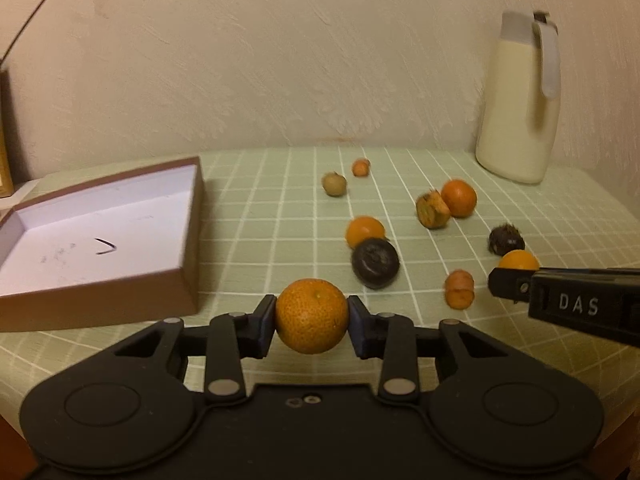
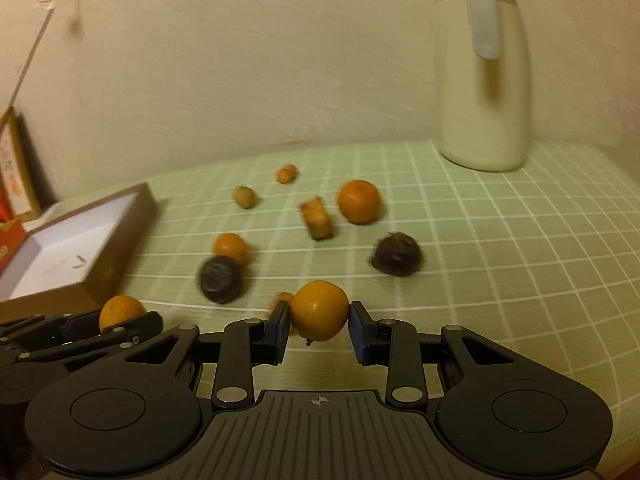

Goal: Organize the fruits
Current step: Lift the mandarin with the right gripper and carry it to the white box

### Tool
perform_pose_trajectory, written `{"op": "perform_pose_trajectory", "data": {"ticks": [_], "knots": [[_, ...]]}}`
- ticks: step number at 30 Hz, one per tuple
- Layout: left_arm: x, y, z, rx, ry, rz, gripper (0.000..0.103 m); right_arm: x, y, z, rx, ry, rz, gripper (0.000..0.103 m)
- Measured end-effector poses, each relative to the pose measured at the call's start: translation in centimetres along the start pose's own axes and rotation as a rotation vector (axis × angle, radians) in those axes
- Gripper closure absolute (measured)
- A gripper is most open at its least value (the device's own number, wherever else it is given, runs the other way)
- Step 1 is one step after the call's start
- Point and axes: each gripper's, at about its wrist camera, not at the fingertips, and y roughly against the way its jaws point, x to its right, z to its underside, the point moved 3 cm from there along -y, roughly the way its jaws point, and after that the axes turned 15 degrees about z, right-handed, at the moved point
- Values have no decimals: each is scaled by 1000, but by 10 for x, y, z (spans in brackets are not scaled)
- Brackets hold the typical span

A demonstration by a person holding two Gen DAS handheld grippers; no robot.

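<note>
Left wrist view: left claw (image 1: 311, 317) clamped on rough-skinned orange (image 1: 311, 316), lifted off checked surface (image 1: 280, 208). Right wrist view: right claw (image 2: 319, 318) pinching smooth orange (image 2: 319, 310), likewise clear of cloth. Open box (image 1: 192, 216) at 10 o'clock, nothing inside. Loose fruit scattered 12 to 2 o'clock. Step judged: carry after pickup. Next: swing both toward box, lower inside walls, then release.
</note>
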Motion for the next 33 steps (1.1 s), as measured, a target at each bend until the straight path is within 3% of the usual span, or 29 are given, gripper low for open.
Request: {"op": "perform_pose_trajectory", "data": {"ticks": [17,33], "knots": [[-59,86,-8,115,61,-112,75,-90,54,-4,115,137,-206,71],[-117,145,2,171,155,-246,75,-162,83,-2,156,213,-359,71]]}}
